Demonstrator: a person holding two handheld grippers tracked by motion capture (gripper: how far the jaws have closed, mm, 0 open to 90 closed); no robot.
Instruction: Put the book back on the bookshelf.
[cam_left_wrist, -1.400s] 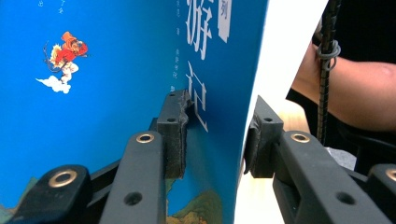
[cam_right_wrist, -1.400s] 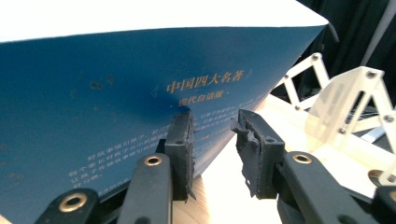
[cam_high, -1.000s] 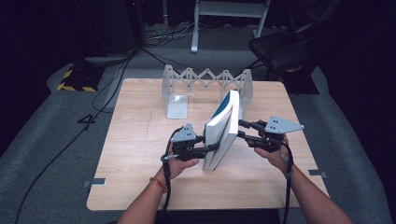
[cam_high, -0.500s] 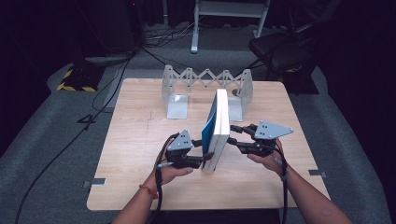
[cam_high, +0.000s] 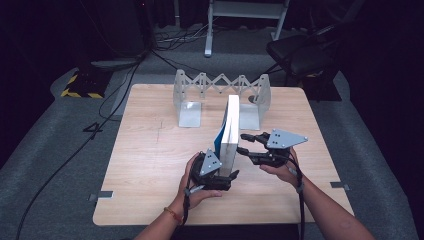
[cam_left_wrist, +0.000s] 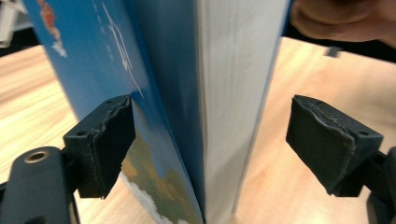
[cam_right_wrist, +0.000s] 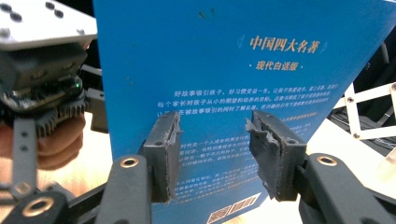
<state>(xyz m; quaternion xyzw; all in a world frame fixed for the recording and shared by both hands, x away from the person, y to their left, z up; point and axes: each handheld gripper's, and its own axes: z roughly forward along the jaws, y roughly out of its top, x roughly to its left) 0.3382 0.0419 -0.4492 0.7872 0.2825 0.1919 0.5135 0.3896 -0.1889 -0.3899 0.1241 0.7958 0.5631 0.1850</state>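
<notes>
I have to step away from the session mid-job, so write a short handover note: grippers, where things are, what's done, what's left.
Left gripper: jaws have just been opening; they straddle the near edge of the thick blue-covered book, pads off it.
Right gripper: open, jaws just widening, tips by the back cover; contact unclear.
Book stands upright on the light wooden table, short of the grey expanding metal book rack.
Left: apparently move the book to the rack.

Dark room, grey carpet (cam_high: 60, 150)

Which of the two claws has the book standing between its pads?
The left claw: its open pads straddle the blue book without touching. The right claw faces the back cover, nothing between its pads.
</notes>
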